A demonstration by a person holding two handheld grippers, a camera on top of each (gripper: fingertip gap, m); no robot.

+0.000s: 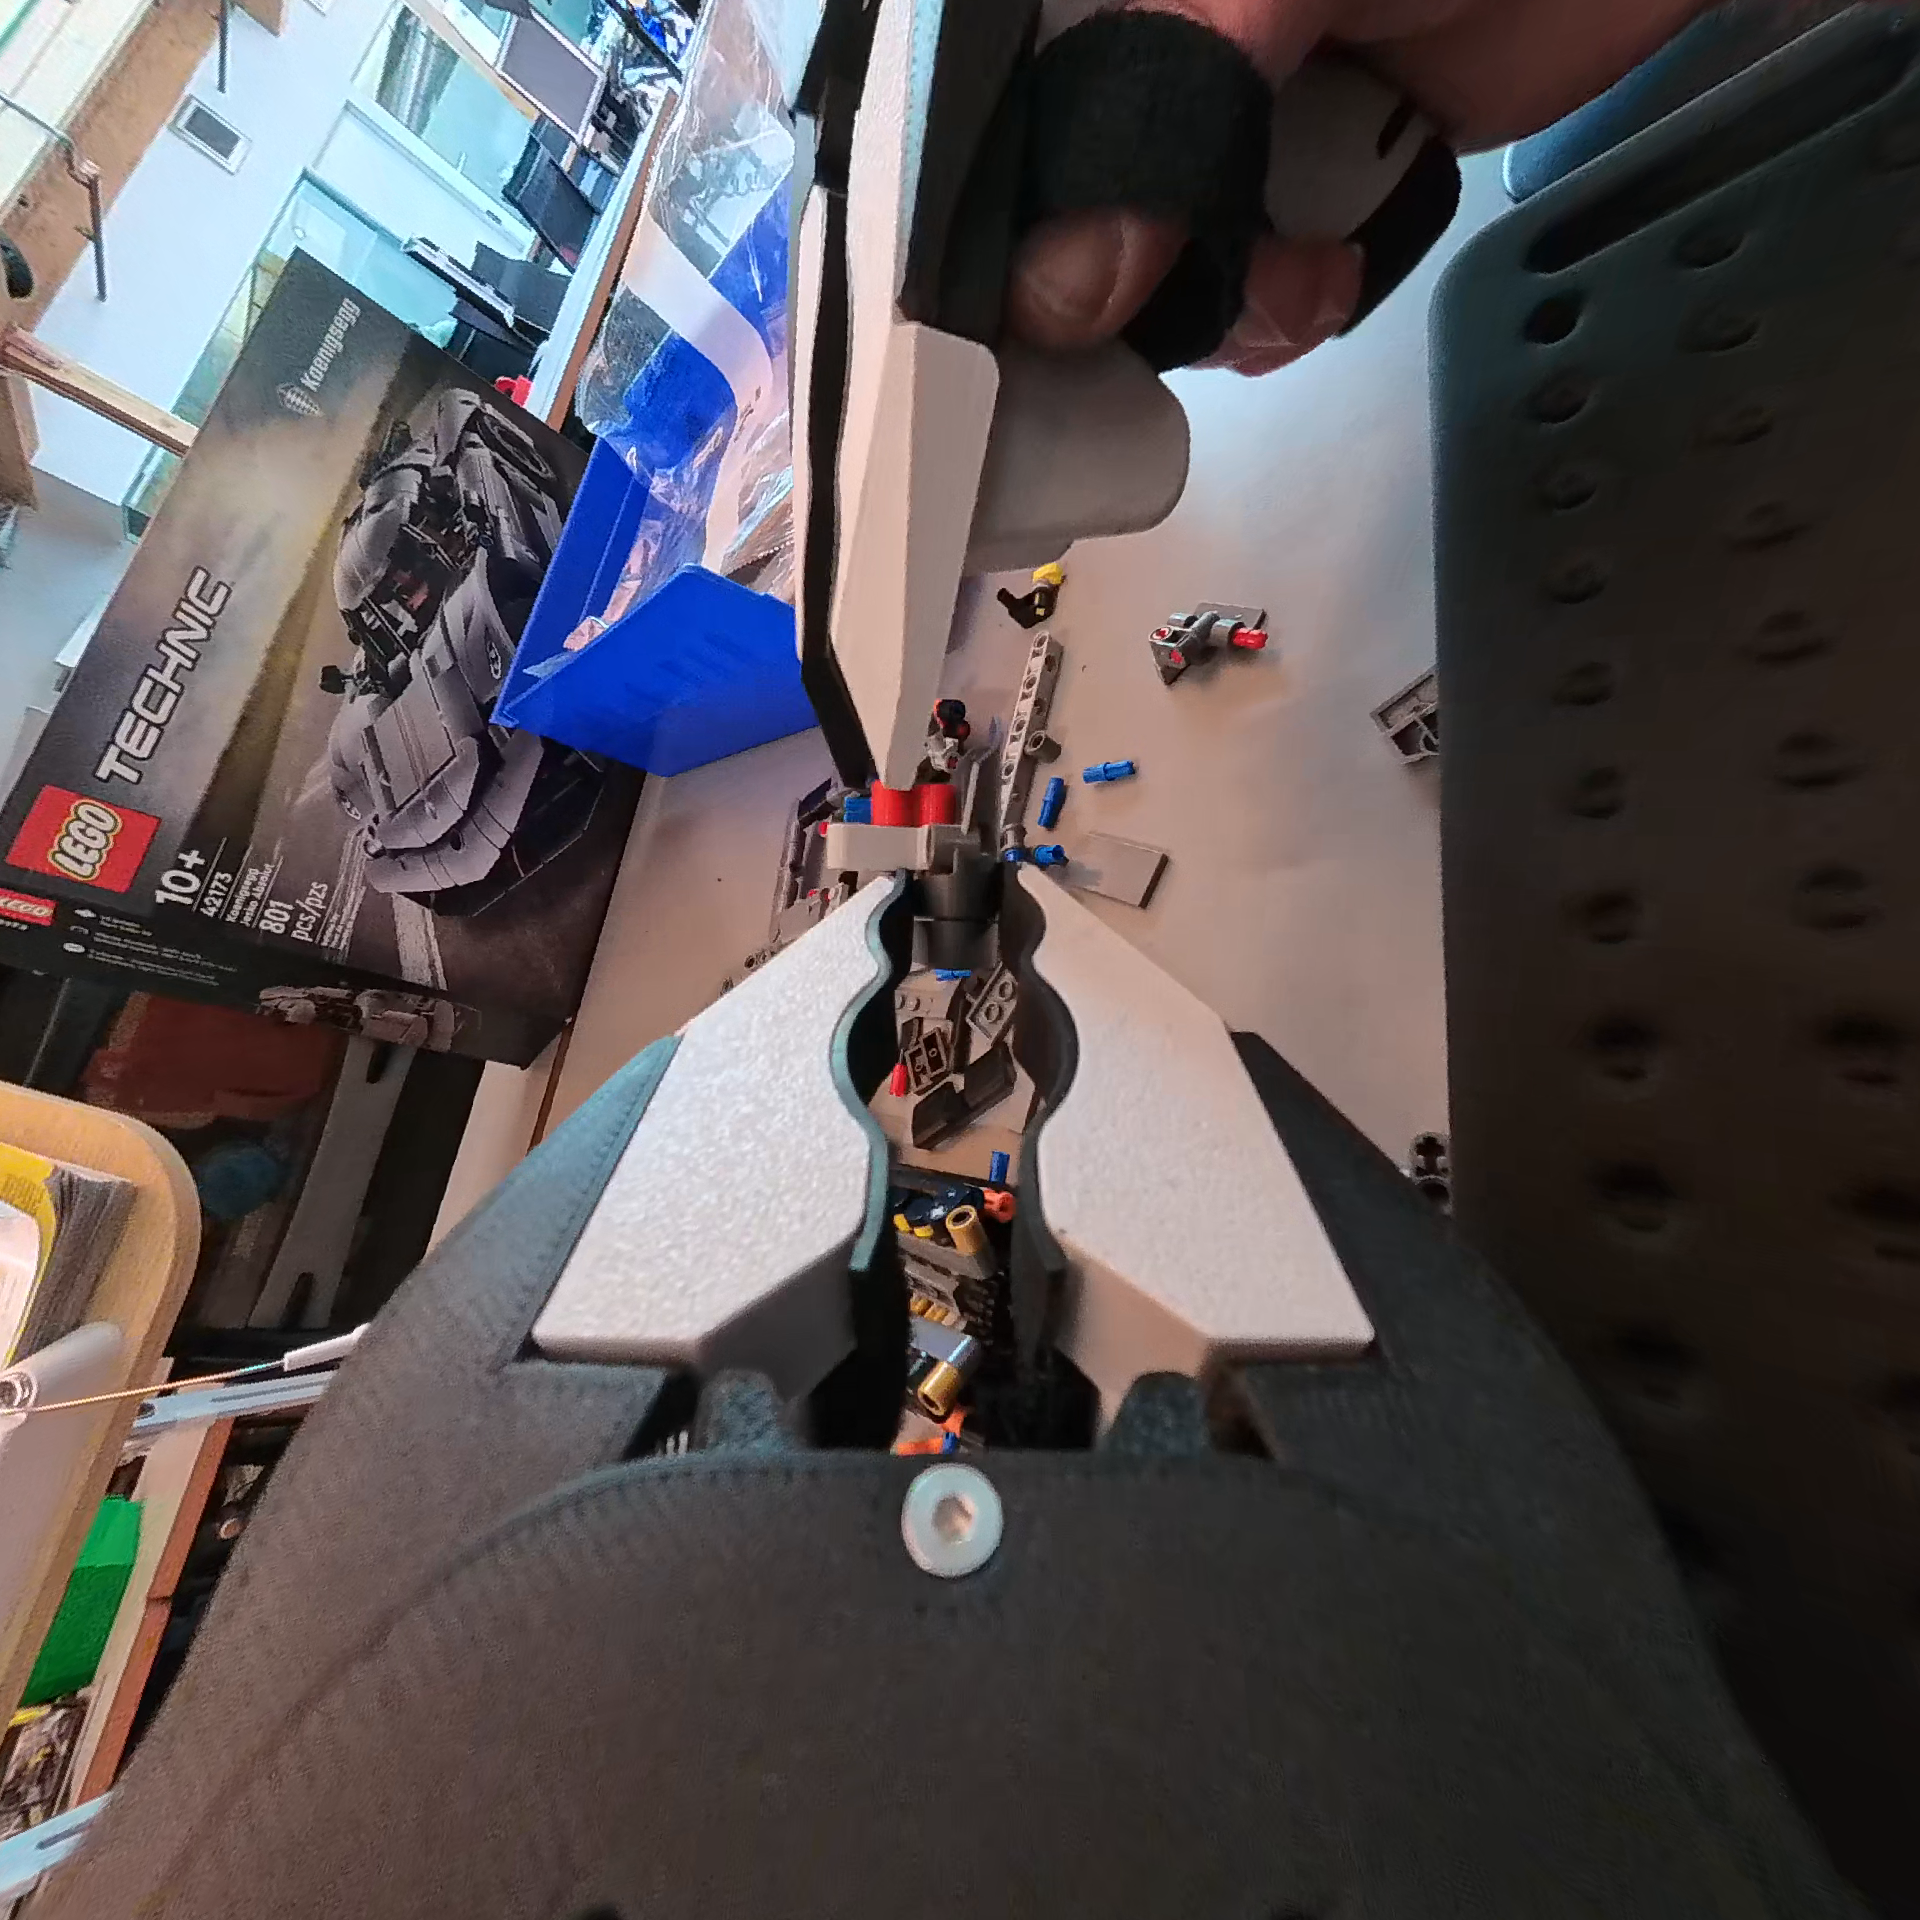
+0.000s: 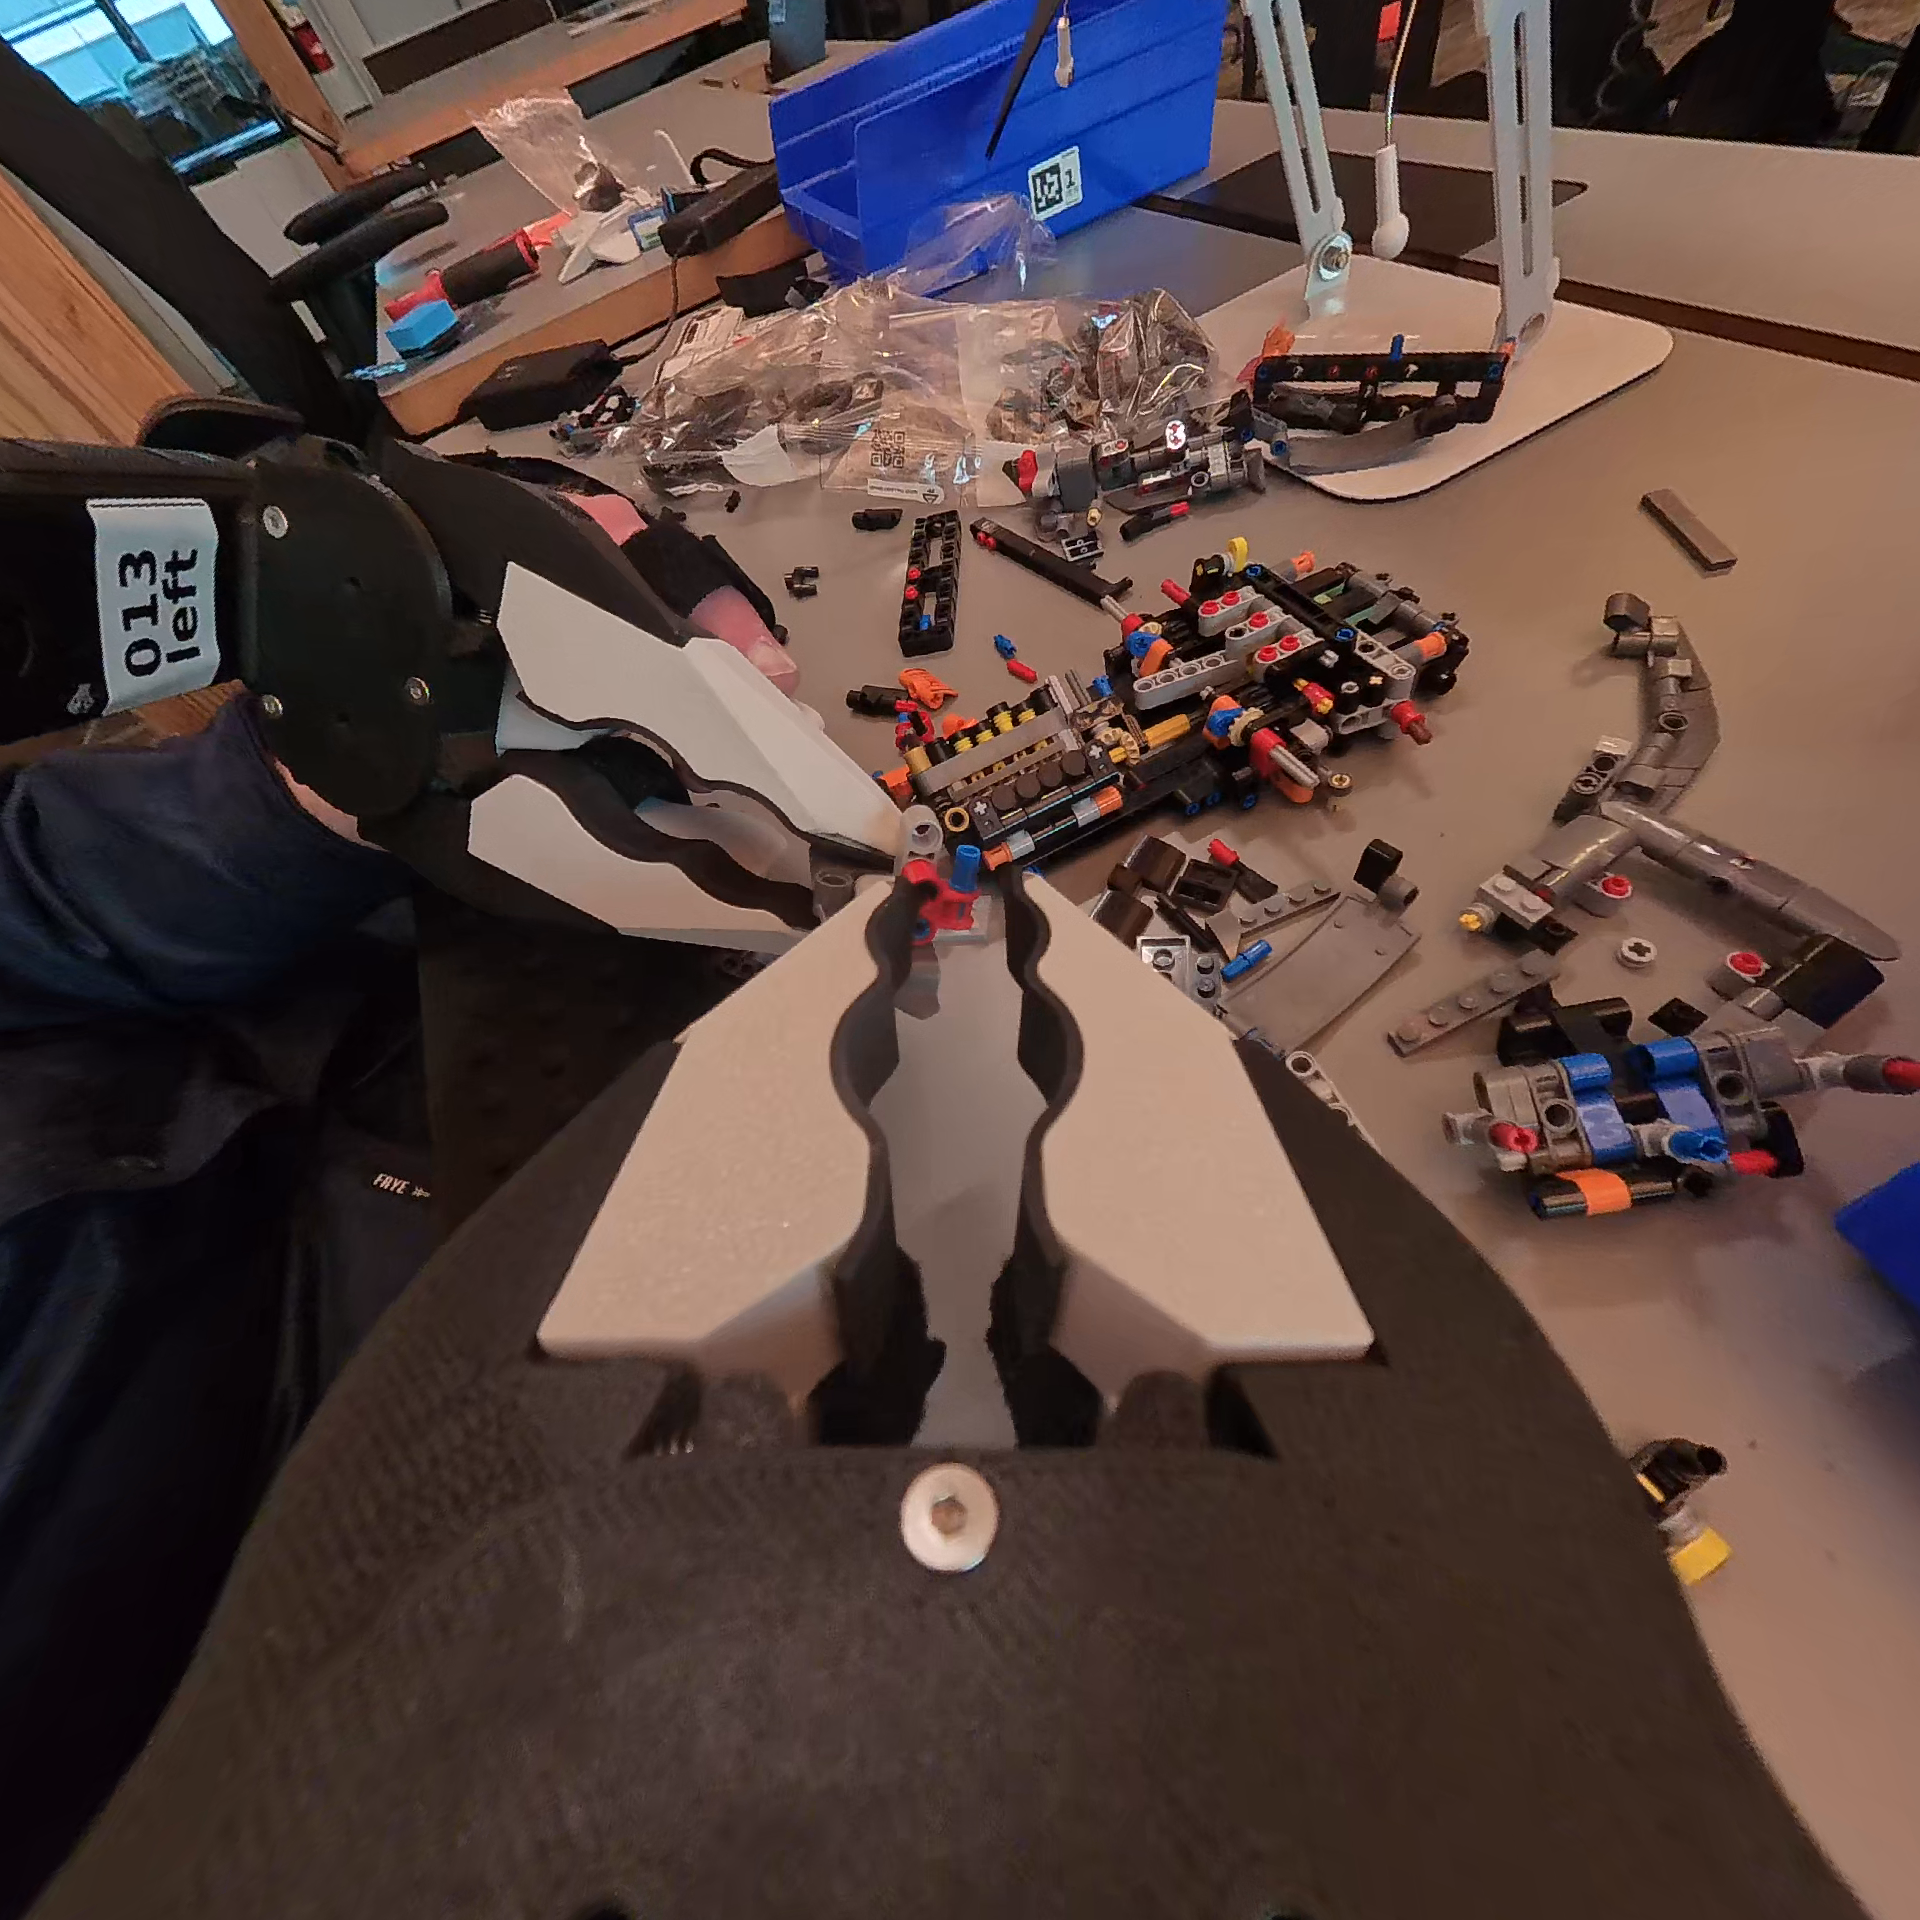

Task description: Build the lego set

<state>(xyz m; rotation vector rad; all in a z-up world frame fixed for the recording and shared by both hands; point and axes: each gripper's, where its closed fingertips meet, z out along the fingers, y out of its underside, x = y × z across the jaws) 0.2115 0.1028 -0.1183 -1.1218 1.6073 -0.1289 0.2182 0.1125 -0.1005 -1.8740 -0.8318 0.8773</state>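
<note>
Right tongs (image 2: 948,904) pinch a small red-and-grey lego piece (image 2: 935,902) at their tips, above the grey worktop (image 2: 1558,1351). Left tongs (image 1: 951,883) clench its dark stub from the side. Beyond lies the half-built chassis (image 2: 1195,717).

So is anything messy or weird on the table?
Nothing looks broken. The table is just messy: loose pieces lie scattered around the half-built car chassis, and the crumpled parts bags sprawl behind it. One yellow-tipped piece sits alone near the table's edge, where it might roll off.
</note>
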